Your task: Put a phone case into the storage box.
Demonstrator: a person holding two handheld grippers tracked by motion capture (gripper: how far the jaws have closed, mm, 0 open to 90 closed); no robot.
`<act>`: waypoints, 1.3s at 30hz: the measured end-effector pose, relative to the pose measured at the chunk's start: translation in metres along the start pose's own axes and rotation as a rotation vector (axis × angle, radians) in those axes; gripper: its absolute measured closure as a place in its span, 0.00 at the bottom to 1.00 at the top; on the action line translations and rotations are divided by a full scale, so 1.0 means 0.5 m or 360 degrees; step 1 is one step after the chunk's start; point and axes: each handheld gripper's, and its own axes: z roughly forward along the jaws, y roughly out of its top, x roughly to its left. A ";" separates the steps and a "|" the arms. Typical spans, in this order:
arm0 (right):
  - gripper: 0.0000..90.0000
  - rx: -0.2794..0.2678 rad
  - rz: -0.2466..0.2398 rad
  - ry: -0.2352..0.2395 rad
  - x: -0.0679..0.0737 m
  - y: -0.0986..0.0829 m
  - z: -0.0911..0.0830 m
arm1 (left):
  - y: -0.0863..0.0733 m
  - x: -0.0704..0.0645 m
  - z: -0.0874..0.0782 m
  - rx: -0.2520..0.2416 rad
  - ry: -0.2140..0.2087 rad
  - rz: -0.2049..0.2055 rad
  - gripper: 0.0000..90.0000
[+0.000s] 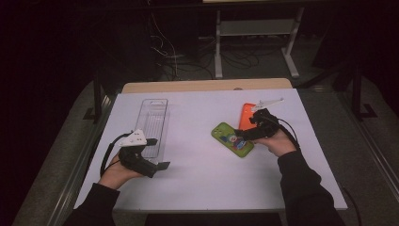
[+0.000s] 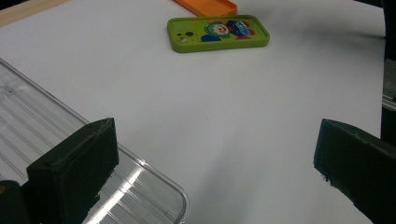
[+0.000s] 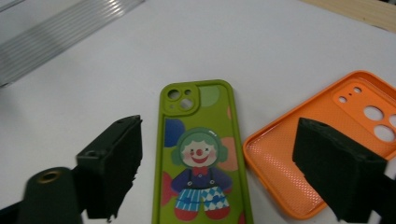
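The green phone case [image 3: 198,154] lay flat on the white table [image 1: 197,174], just beside the orange case [image 3: 327,140]. My right gripper [image 3: 217,172] straddled it, jaws wide. My left gripper [image 2: 210,177] waited spread by the clear tray [image 2: 56,140].

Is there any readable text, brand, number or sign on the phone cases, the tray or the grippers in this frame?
None can be read.
Green phone case: a cartoon clown picture, no lettering.
Orange phone case: plain inside, camera cut-outs, no print visible.
Clear plastic tray: ribbed, no label visible.
Left gripper and right gripper: no markings legible.
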 end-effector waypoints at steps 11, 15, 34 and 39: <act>0.58 0.0129 0.0045 -0.0055 -0.025 0.037 0.051 | -0.001 0.002 -0.005 -0.0019 0.0002 -0.0006 0.00; 0.69 0.0160 0.0057 -0.0056 -0.033 0.043 0.072 | -0.001 0.003 -0.004 -0.0024 0.0001 -0.0015 0.00; 0.98 0.0335 0.0130 -0.0121 -0.060 0.052 0.151 | -0.001 0.004 -0.006 -0.0033 0.0003 -0.0027 0.00; 0.98 0.0380 0.0128 -0.0154 -0.058 0.050 0.165 | -0.001 0.003 -0.004 -0.0033 0.0009 -0.0017 0.00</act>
